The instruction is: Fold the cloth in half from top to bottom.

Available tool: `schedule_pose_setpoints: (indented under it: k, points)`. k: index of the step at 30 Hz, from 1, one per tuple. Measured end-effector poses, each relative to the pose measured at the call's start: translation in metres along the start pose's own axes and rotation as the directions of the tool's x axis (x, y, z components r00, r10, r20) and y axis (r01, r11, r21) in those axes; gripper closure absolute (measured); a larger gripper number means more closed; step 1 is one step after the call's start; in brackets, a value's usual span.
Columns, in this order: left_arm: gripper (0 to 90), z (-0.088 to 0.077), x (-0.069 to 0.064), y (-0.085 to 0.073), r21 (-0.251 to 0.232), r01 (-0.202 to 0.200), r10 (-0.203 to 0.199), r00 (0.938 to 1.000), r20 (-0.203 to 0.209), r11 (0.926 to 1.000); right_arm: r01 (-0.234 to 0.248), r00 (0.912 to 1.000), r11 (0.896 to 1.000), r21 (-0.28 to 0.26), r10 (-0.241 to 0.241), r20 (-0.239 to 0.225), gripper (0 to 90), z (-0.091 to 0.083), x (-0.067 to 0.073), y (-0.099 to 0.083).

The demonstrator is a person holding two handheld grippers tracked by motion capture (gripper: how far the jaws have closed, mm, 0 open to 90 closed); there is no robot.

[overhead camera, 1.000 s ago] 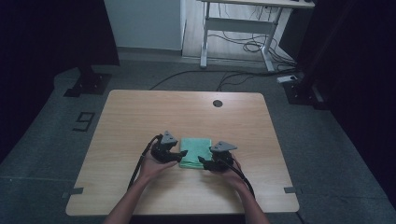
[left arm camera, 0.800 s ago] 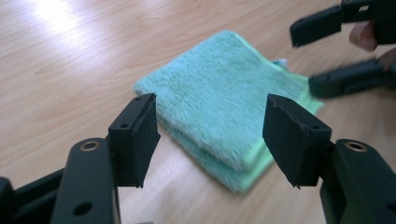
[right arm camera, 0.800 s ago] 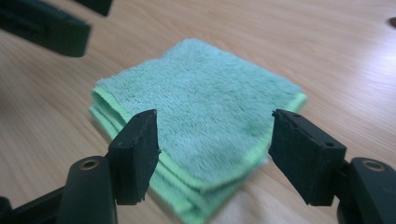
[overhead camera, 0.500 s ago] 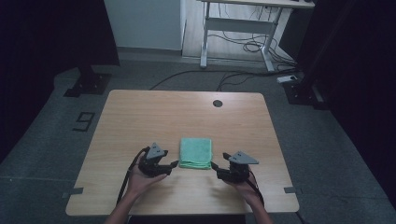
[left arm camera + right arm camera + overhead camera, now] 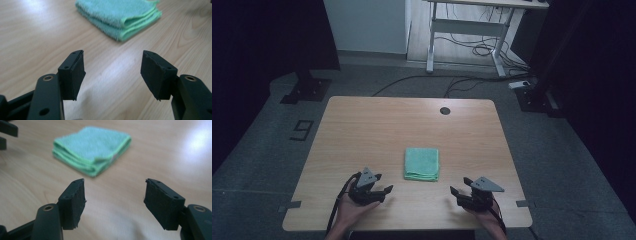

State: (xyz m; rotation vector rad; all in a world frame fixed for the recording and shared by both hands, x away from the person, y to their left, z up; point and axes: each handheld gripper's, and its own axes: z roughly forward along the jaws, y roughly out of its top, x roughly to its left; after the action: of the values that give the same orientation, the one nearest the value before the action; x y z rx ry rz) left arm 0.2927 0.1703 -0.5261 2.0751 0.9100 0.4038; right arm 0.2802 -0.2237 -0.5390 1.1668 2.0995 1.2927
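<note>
— Mint-green terry cloth, folded into a thick square (image 5: 421, 163), lies flat on the pale wooden table (image 5: 377, 125), a little nearer the person's edge than the middle. Where are the tools?

— The left hand-held gripper (image 5: 379, 192) sits low over the table, near the cloth's front left corner but apart from it. Its jaws stand wide, with bare wood between the black pads (image 5: 75, 72).

— And the other one?

— The right hand-held gripper (image 5: 457, 194) is off the cloth's front right corner, also clear of it. Its jaws gape just as wide and grip nothing. In both gripper views the cloth's folded layers face the camera.
</note>
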Motion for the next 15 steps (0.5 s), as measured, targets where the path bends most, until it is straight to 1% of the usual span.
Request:
schedule_pose_setpoints:
  k: [1,2,3,4,5,6,7,10,15]
  points:
    - [35.6,-0.001,0.0,-0.002,0.004,-0.001,0.001,1.0,-0.001,1.0,0.004,1.0,1.0,0.011,-0.004,0.001,32.7,-0.001,0.001,-0.004]
    - [35.6,-0.001,0.0,-0.002,0.004,-0.001,0.001,1.0,-0.001,1.0,0.004,1.0,1.0,0.011,-0.004,0.001,32.7,-0.001,0.001,-0.004]
    - [35.6,-0.002,0.0,-0.004,0.005,0.003,-0.003,1.0,-0.001,1.0,0.009,1.0,1.0,0.028,-0.009,-0.003,32.5,-0.005,0.002,-0.014]
    - [35.6,-0.002,0.001,-0.006,0.006,0.006,-0.006,1.0,0.0,1.0,0.009,1.0,1.0,0.028,-0.009,-0.003,32.5,-0.005,0.002,-0.014]
    - [35.6,-0.003,0.002,-0.007,0.004,0.017,-0.017,0.9998,-0.003,0.9998,0.006,0.9999,0.999,0.039,-0.005,-0.009,32.5,-0.008,0.002,-0.018]
    - [35.6,-0.003,0.002,-0.007,0.004,0.017,-0.017,0.9998,-0.003,0.9998,0.009,0.9999,0.999,0.039,-0.008,-0.013,32.4,-0.009,0.002,-0.018]
    - [35.7,-0.004,0.004,-0.008,-0.003,0.028,-0.028,0.9996,-0.009,0.9996,0.009,0.9999,0.999,0.035,-0.008,-0.014,32.4,-0.012,0.002,-0.018]
    - [35.7,-0.005,0.005,-0.009,-0.006,0.034,-0.034,0.9994,-0.008,0.9994,-0.001,0.9998,1.0,0.016,0.001,-0.019,32.5,-0.015,0.002,-0.017]
    - [35.7,-0.005,0.007,-0.01,0.0,0.036,-0.036,0.9993,-0.008,0.9994,0.007,0.9998,1.0,0.019,-0.007,-0.018,32.4,-0.014,0.004,-0.017]
